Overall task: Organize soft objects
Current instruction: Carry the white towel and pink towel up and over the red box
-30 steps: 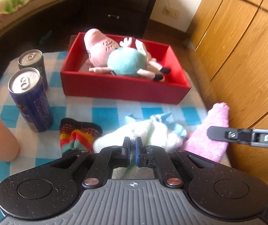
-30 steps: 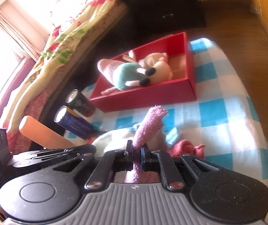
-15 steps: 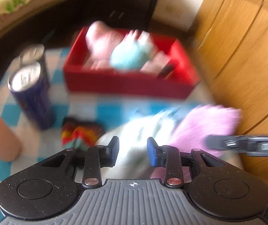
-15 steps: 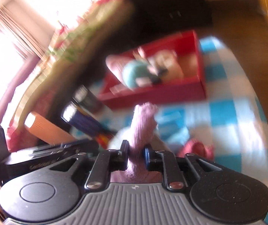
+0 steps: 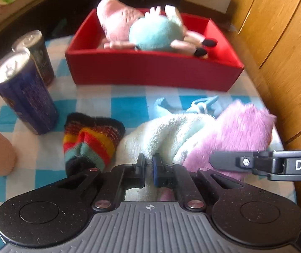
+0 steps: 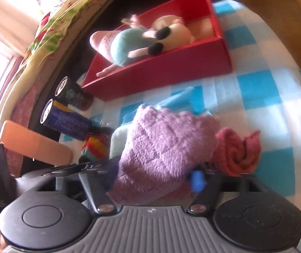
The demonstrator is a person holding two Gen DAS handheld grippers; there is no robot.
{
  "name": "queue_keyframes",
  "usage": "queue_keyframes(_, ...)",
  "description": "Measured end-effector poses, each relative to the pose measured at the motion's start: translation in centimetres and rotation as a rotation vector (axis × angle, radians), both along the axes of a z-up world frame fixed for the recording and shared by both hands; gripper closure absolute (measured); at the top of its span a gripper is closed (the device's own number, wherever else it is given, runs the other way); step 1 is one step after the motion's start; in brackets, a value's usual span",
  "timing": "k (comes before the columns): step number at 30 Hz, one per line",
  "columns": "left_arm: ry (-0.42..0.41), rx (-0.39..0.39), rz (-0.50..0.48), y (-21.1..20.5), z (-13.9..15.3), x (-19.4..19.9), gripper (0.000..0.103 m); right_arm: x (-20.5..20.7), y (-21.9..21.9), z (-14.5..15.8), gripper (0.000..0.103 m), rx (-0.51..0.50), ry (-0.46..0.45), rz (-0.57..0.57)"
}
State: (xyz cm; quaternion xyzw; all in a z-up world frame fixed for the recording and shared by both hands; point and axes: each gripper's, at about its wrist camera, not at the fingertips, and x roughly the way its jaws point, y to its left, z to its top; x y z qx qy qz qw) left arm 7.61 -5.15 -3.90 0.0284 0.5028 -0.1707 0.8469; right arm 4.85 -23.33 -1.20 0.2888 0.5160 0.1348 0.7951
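On the right gripper (image 5: pixel 222 163) "DAS" reads, jaws wide around purple cloth (image 6: pixel 163 145); left gripper (image 5: pixel 148 164) pinches white towel (image 5: pixel 163 135).

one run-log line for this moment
left gripper: shut on white towel | right gripper: open around purple cloth | red box: holds plush toy

The right gripper (image 6: pixel 156 181) has its fingers spread wide, with a fluffy purple cloth (image 6: pixel 163 147) bunched between them. A rolled pink cloth (image 6: pixel 237 151) lies just beside it on the blue-checked tabletop (image 6: pixel 262 97). Behind stands a red box (image 6: pixel 171 71) holding a plush toy (image 6: pixel 129 44). Two cans (image 6: pixel 66 118) lie left of it, near a striped sock (image 6: pixel 94 147).
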Motion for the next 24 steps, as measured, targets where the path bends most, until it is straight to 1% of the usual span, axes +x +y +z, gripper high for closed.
queue_keyframes(1, -0.005, -0.018, 0.007, 0.4, 0.5, -0.1, 0.100, -0.2, -0.1, 0.3, 0.103, 0.032, -0.001, 0.011)
queue_keyframes(2, -0.006, -0.037, 0.016, 0.7, 0.8, -0.3, 0.100, -0.7, -0.1, 1.0, 0.103, 0.036, -0.023, 0.025)
queue_keyframes(3, 0.004, -0.066, 0.007, 1.1, 1.2, -0.3, 0.099, -1.5, -0.2, 2.2, 0.103, 0.018, -0.063, 0.036)
queue_keyframes(4, 0.007, -0.097, 0.013, 1.5, 1.5, -0.4, 0.094, -2.1, -0.3, 3.2, 0.103, 0.012, -0.094, 0.044)
queue_keyframes(5, 0.009, -0.120, 0.027, 1.8, 1.7, -0.4, 0.091, -2.6, -0.6, 4.1, 0.103, 0.028, -0.122, 0.051)
queue_keyframes(6, 0.012, -0.135, 0.023, 1.9, 1.9, -0.4, 0.084, -3.1, -1.0, 5.0, 0.103, 0.054, -0.145, 0.053)
queue_keyframes(7, 0.006, -0.127, 0.009, 1.8, 2.1, -0.5, 0.079, -3.6, -1.5, 5.6, 0.103, 0.077, -0.165, 0.043)
queue_keyframes(8, -0.009, -0.111, 0.010, 1.5, 2.2, -0.6, 0.079, -4.0, -2.0, 6.1, 0.103, 0.100, -0.183, 0.028)
queue_keyframes(9, -0.021, -0.098, 0.011, 1.3, 2.2, -0.7, 0.085, -4.4, -2.6, 6.5, 0.103, 0.126, -0.197, 0.015)
queue_keyframes(10, -0.020, -0.094, 0.007, 1.1, 2.1, -0.7, 0.100, -4.7, -3.3, 6.7, 0.103, 0.152, -0.206, -0.003)
queue_keyframes(12, -0.004, -0.062, 0.004, 0.6, 1.8, -0.6, 0.102, -4.8, -4.4, 6.8, 0.103, 0.163, -0.218, -0.035)
queue_keyframes(13, -0.012, -0.035, 0.002, 0.4, 1.6, -0.5, 0.099, -4.7, -5.0, 6.8, 0.103, 0.168, -0.218, -0.055)
queue_keyframes(14, -0.018, -0.018, -0.010, 0.3, 1.3, -0.4, 0.091, -4.6, -5.4, 6.6, 0.103, 0.178, -0.214, -0.067)
queue_keyframes(15, -0.014, -0.014, -0.020, 0.1, 1.0, -0.2, 0.086, -4.6, -5.8, 6.4, 0.103, 0.188, -0.207, -0.077)
queue_keyframes(16, -0.011, -0.020, -0.029, -0.1, 0.7, -0.1, 0.066, -4.4, -5.9, 6.3, 0.103, 0.194, -0.200, -0.085)
queue_keyframes(17, -0.013, -0.016, -0.044, -0.4, 0.5, 0.0, 0.052, -4.2, -5.9, 6.1, 0.103, 0.197, -0.195, -0.088)
queue_keyframes(18, -0.034, 0.004, -0.053, -0.8, 0.4, 0.0, 0.033, -4.1, -5.9, 6.0, 0.103, 0.194, -0.190, -0.085)
queue_keyframes(19, -0.067, 0.041, -0.060, -1.1, 0.5, -0.1, 0.027, -4.1, -5.9, 5.7, 0.103, 0.188, -0.182, -0.085)
queue_keyframes(20, -0.097, 0.079, -0.064, -1.5, 0.5, -0.2, 0.027, -4.0, -5.8, 5.5, 0.103, 0.181, -0.174, -0.083)
queue_keyframes(21, -0.104, 0.094, -0.069, -1.6, 0.4, -0.1, 0.027, -4.0, -5.9, 5.3, 0.103, 0.180, -0.167, -0.080)
queue_keyframes(22, -0.084, 0.089, -0.073, -1.7, 0.1, 0.1, 0.030, -3.9, -6.0, 5.1, 0.103, 0.181, -0.162, -0.080)
queue_keyframes(23, -0.051, 0.075, -0.066, -1.6, -0.4, 0.3, 0.048, -3.8, -5.9, 5.0, 0.103, 0.181, -0.158, -0.079)
queue_keyframes(24, 0.003, 0.057, -0.057, -1.5, -1.0, 0.6, 0.063, -3.7, -5.9, 4.9, 0.103, 0.180, -0.156, -0.080)
